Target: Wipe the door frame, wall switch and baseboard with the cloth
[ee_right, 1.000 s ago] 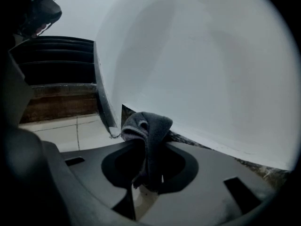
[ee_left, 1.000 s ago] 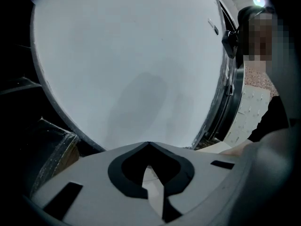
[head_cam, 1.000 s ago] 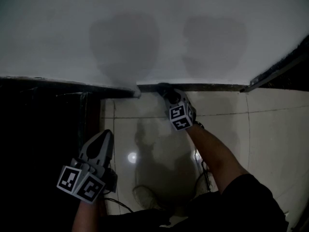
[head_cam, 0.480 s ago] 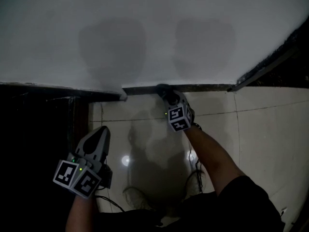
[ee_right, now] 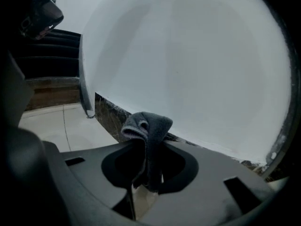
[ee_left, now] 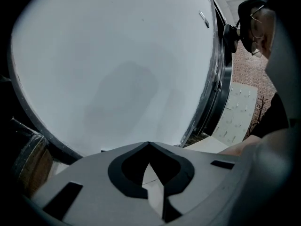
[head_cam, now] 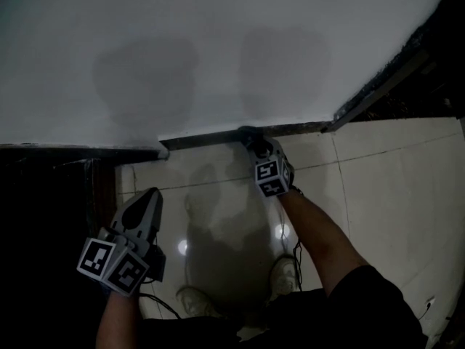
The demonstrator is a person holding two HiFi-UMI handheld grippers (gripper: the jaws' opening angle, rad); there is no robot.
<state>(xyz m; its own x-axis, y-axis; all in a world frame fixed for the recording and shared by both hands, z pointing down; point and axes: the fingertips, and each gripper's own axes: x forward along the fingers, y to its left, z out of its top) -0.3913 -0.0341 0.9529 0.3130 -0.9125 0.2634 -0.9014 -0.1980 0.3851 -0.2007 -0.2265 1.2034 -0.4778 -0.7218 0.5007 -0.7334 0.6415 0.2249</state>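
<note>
- Right gripper [head_cam: 249,137]: my jaws are pinched tight on the cloth [ee_right: 147,124], a grey fold that stands up between them and pokes out just ahead of the tips.
- Baseboard [head_cam: 207,137]: the dark strip lies straight ahead of my right fingers, at the foot of the wall [head_cam: 218,42]. The cloth's front fold sits against it, as far as the head view shows.
- Long axis: the strip runs crosswise to my right jaws, from its cut end off to the left of the fingers to the corner off to their right. I judge that the coming stroke must slide sideways along that line, not push forward.
- Left gripper [head_cam: 146,195]: my jaws are closed tip to tip on nothing; only floor [head_cam: 225,195] tile shows through the gap behind the tips. It hangs well back from the strip, to the left of the working fingers.
- Nearer hand: the right, plainly; it alone carries the cloth.
- Wall switch: in none of the views.
</note>
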